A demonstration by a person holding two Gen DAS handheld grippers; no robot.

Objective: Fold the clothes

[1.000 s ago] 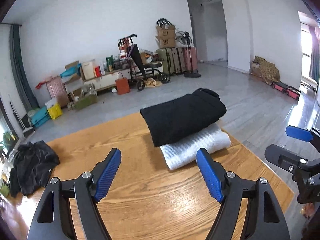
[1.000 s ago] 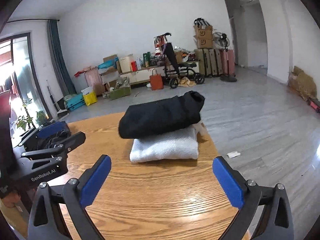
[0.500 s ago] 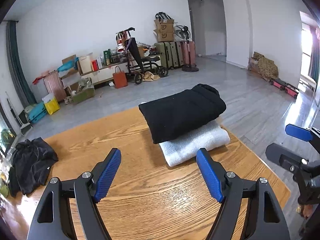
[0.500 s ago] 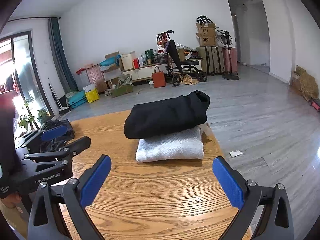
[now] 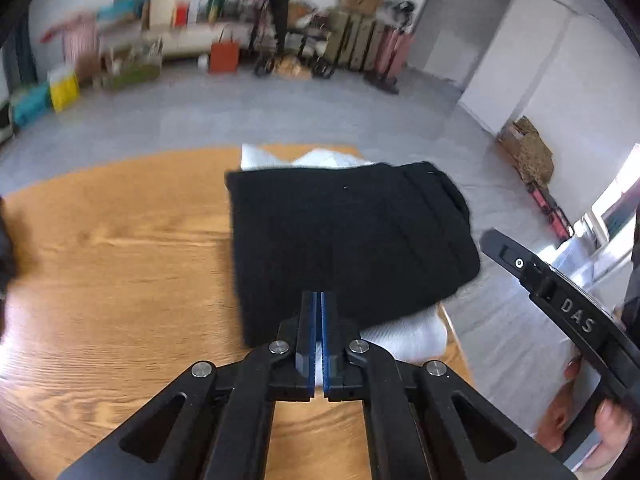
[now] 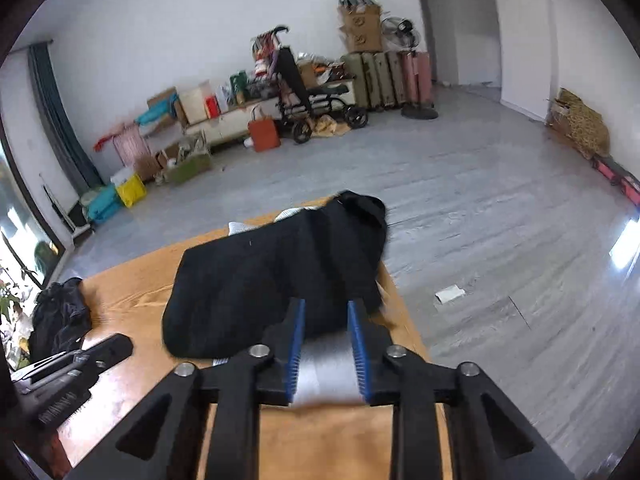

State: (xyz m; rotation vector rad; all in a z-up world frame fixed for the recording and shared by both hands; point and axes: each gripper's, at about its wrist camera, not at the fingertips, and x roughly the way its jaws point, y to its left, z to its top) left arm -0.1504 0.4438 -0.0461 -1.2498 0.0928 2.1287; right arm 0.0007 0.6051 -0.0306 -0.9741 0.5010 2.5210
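A folded black garment (image 5: pixel 344 240) lies on top of a folded white one (image 5: pixel 404 340) at the right end of the wooden table (image 5: pixel 120 280). My left gripper (image 5: pixel 319 300) is shut at the near edge of the stack, its tips against the black cloth; whether it pinches cloth is unclear. My right gripper (image 6: pixel 326 308) is partly closed around the near edge of the white garment (image 6: pixel 324 368), with the black garment (image 6: pixel 272 280) just beyond its tips.
A crumpled dark garment (image 6: pixel 56 320) lies at the table's left end. The table's right edge (image 6: pixel 408 320) drops to grey floor right beside the stack. Boxes, suitcases and a stroller (image 6: pixel 304 96) stand along the far wall.
Both grippers moved forward and down to the stack's near edge. The left one closed fully; the right one narrowed from wide open. Both views tilted downward.
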